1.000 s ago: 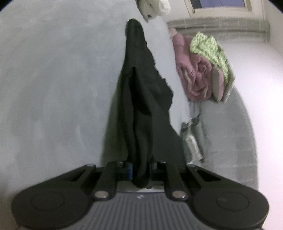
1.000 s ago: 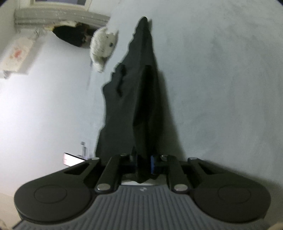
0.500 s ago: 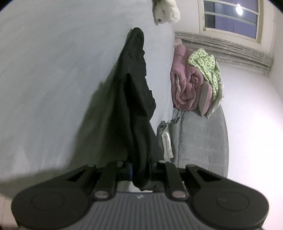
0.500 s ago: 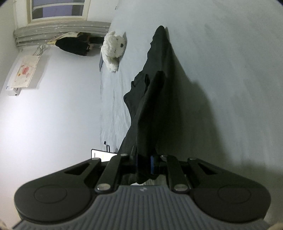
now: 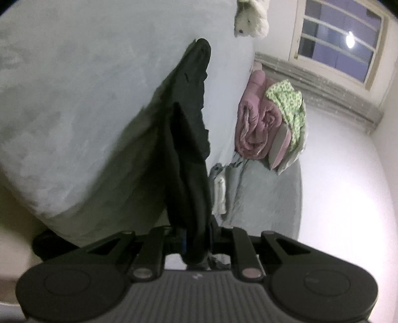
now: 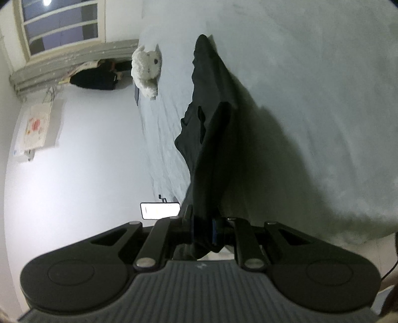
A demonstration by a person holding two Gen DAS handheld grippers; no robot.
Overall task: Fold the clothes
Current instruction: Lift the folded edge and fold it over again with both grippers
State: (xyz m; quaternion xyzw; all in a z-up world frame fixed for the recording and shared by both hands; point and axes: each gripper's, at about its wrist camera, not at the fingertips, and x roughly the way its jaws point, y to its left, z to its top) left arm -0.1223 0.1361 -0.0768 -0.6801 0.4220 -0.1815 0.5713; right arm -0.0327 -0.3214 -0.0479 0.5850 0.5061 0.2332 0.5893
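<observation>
Cloth was clamped in both tools: the left gripper (image 5: 196, 238) was closed on one end of a black garment (image 5: 189, 139), and the right gripper (image 6: 204, 231) was closed on another part of the same black garment (image 6: 211, 129). From each set of narrow jaws the fabric was seen stretched forward in a long, hanging fold, its far end lying on the pale grey bed (image 5: 87, 99), where a dark shadow was cast beside it. In the left wrist view a rolled pink blanket (image 5: 256, 126) with a green patterned cloth (image 5: 291, 99) draped on it was seen near the bed's edge, and a white plush toy (image 5: 251, 17) lay beyond the garment's far tip, below a window (image 5: 340, 42). In the right wrist view the same plush toy (image 6: 148, 69) was shown resting on the bed (image 6: 311, 87), apart from the garment, and a lit phone screen (image 6: 159, 210) was visible just beside the gripper's left finger.
</observation>
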